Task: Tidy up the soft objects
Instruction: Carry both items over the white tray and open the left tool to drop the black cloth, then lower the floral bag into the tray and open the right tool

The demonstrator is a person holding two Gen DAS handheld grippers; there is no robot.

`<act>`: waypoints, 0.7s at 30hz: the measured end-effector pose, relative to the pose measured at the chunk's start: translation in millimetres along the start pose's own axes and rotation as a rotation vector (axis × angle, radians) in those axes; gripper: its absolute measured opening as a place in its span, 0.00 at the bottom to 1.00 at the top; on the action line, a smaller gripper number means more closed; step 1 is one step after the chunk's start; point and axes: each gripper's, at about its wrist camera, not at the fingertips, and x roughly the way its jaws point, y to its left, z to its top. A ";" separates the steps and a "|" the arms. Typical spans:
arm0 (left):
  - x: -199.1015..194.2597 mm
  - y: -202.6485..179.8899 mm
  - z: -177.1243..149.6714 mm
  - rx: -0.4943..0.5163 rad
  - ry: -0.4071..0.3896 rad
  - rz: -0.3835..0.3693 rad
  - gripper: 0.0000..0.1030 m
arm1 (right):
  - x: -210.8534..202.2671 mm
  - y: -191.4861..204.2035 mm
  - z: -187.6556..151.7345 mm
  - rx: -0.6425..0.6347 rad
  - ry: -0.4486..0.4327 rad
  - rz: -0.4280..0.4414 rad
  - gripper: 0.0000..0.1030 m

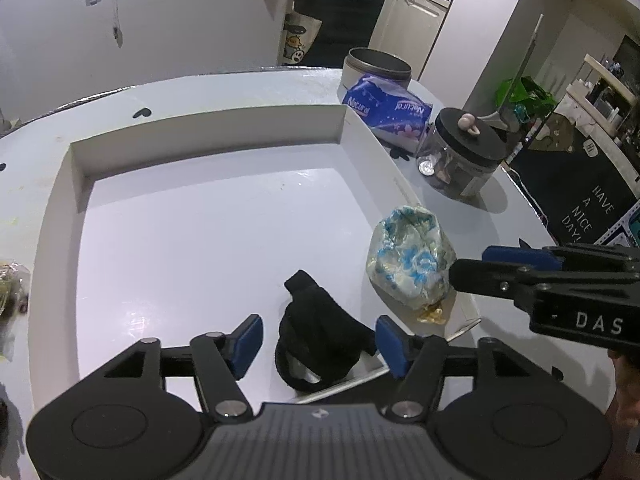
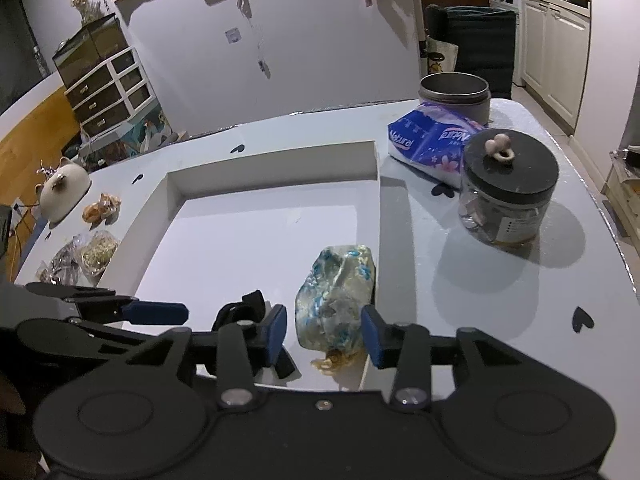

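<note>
Two soft bundles lie in the white tray (image 1: 60, 216); left gripper (image 1: 318, 344) spread around the black sock (image 1: 320, 332); right gripper (image 2: 324, 334) spread around the blue-patterned bundle (image 2: 336, 292).

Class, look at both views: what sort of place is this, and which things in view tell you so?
Most likely a lived-in home, at a table beside the kitchen. Clues: a washing machine and white cabinets behind, a drawer unit by the wall, and a tissue pack on the table.
</note>
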 end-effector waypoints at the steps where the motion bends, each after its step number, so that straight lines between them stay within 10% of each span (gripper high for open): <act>1: -2.0 0.0 -0.4 -0.001 -0.004 0.002 0.70 | -2.1 -0.8 -0.4 0.003 -0.003 -0.001 0.41; 21: -67.0 -1.9 -30.3 -0.029 -0.141 0.077 1.00 | -47.7 7.5 -19.8 0.001 -0.091 -0.024 0.85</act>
